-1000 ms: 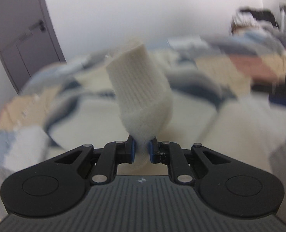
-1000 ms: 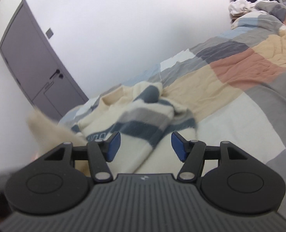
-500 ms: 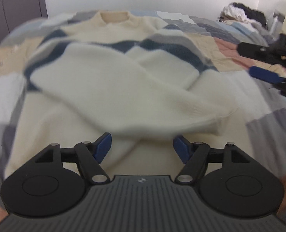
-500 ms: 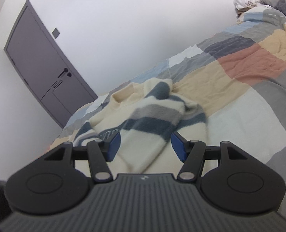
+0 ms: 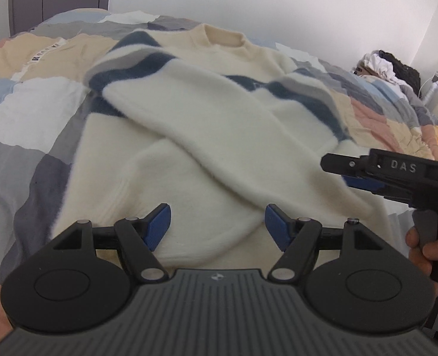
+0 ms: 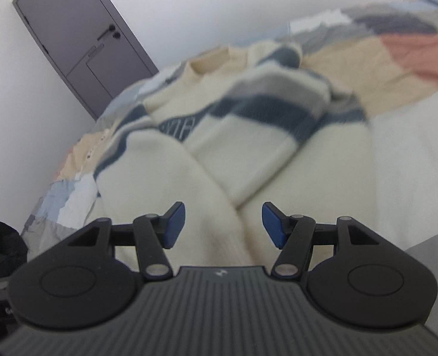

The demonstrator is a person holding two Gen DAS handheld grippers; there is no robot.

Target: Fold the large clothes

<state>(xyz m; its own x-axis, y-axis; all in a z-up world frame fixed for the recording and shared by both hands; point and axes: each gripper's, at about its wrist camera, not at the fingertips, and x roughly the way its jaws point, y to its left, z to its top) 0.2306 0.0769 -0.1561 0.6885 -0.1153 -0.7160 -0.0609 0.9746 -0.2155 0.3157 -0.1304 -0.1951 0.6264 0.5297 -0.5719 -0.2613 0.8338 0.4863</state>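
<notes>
both grippers (image 5: 217, 225) (image 6: 223, 227) agape, empty, over the sweater (image 5: 219, 124)

My left gripper (image 5: 217, 227) has let go of the sweater sleeve (image 5: 219, 136) it pinched a second ago; jaws now wide apart, nothing between the pads. Sleeve, then standing up from my jaws, now lies diagonally across the sweater (image 5: 189, 95) body. My right gripper (image 6: 223, 225) has closed in over the sweater (image 6: 248, 154), and now shows at right in the left wrist view (image 5: 345, 170).
</notes>
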